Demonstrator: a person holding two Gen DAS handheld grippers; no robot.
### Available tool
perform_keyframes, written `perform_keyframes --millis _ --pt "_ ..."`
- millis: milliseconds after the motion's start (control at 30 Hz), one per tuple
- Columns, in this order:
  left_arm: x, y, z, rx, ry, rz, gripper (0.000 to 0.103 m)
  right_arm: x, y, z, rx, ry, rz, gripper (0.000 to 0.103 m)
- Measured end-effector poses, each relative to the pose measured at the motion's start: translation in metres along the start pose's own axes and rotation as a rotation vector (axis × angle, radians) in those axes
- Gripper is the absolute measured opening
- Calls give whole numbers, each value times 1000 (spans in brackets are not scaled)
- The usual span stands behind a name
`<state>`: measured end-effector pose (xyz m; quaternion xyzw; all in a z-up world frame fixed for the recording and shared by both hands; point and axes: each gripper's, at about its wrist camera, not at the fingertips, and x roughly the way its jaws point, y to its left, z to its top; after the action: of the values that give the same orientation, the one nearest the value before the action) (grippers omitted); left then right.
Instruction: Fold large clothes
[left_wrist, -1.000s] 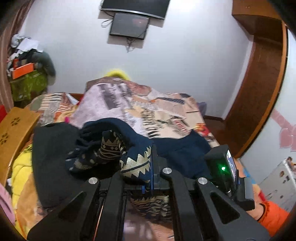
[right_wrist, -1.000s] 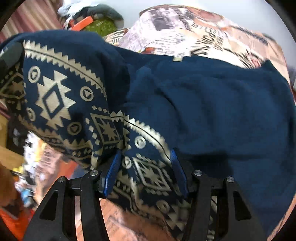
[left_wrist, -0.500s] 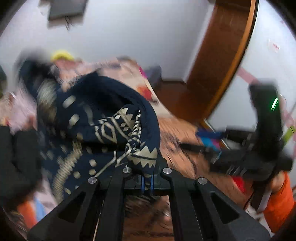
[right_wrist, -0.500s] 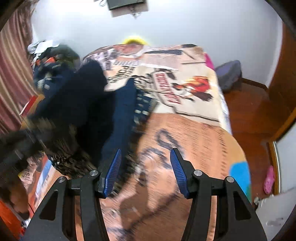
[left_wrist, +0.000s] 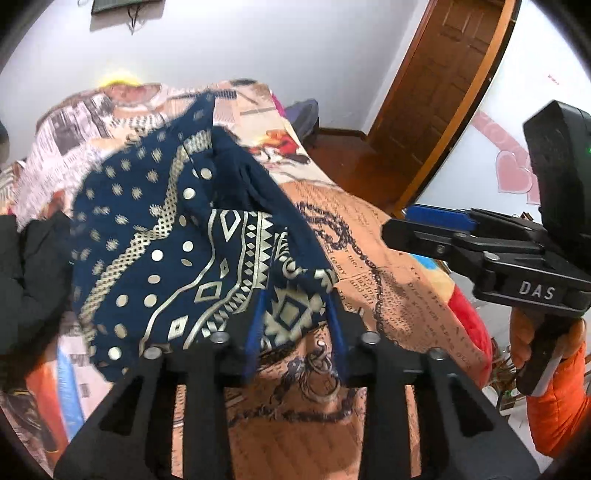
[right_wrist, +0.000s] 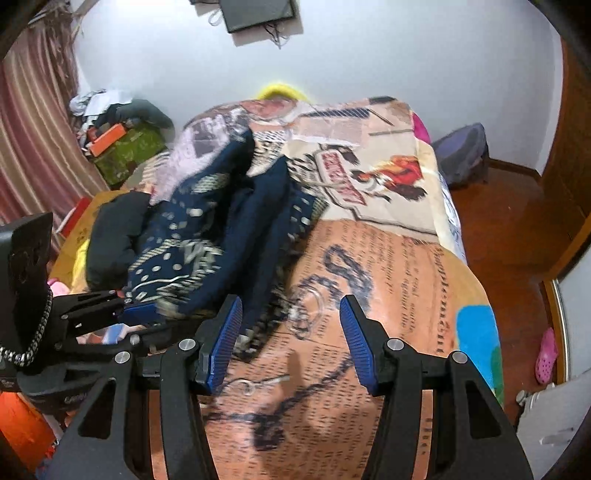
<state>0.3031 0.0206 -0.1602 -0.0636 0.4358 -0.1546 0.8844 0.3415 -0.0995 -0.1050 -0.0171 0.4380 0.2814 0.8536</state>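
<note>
1. our left gripper (left_wrist: 295, 317) has its jaws opening, and a patterned corner of the navy garment (left_wrist: 177, 236) lies between the blue pads, which no longer press on it.
2. the navy garment drapes from 6 o'clock up toward 11 o'clock in the left wrist view, heaped over the bed (left_wrist: 388, 266).
3. our right gripper (right_wrist: 291, 343) stands with jaws apart and nothing between them, above the printed bedcover.
4. in the right wrist view the garment sits at 10 o'clock, bunched beside a black garment (right_wrist: 110, 236).
5. a hand in an orange sleeve (left_wrist: 554, 398) holds the right gripper at 3 o'clock in the left wrist view.
</note>
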Motion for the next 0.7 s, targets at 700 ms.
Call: perform_keyframes --millis 700 --pt "-10 116 -11 -181 -28 214 50 84 62 12 -112 92 -17 59"
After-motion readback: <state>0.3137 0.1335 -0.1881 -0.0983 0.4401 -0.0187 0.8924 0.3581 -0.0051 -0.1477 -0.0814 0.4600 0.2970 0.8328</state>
